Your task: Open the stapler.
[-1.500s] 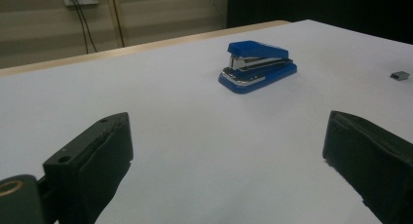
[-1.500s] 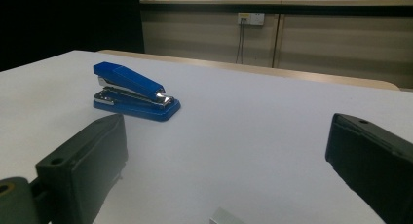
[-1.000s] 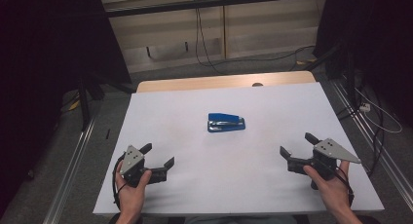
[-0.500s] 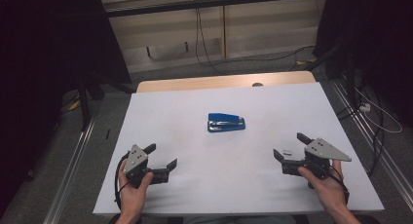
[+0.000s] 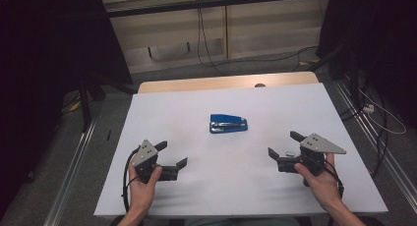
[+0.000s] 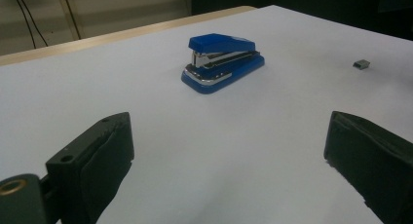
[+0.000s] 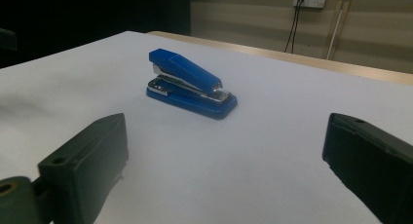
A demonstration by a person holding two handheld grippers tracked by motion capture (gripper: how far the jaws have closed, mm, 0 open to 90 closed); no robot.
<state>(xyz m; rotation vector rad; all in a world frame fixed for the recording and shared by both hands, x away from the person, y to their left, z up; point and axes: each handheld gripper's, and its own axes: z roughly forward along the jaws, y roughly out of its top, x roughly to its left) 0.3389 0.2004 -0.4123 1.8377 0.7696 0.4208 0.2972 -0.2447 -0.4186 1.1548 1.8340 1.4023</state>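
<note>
A blue stapler (image 5: pixel 228 123) lies flat near the middle of the white table (image 5: pixel 162 108), with nothing touching it. My left gripper (image 5: pixel 172 154) rests low at the front left, open, its jaws wide apart and pointed toward the stapler (image 6: pixel 223 63). My right gripper (image 5: pixel 283 143) sits at the front right, also open and empty, facing the stapler (image 7: pixel 191 84) from the other side. In both gripper views the black jaws stand far apart, left gripper (image 6: pixel 229 136) and right gripper (image 7: pixel 226 136), with bare white surface between them.
A small grey metal piece (image 6: pixel 361 64), like a strip of staples, lies on the white surface right of the stapler. A wooden table edge (image 5: pixel 226 82) runs along the back. Cables (image 5: pixel 206 49) hang and trail on the floor beyond, and dark stands flank the table.
My right gripper has slid left, closer to the stapler. My left gripper has crept slightly to the right. The stapler has stayed in place.
</note>
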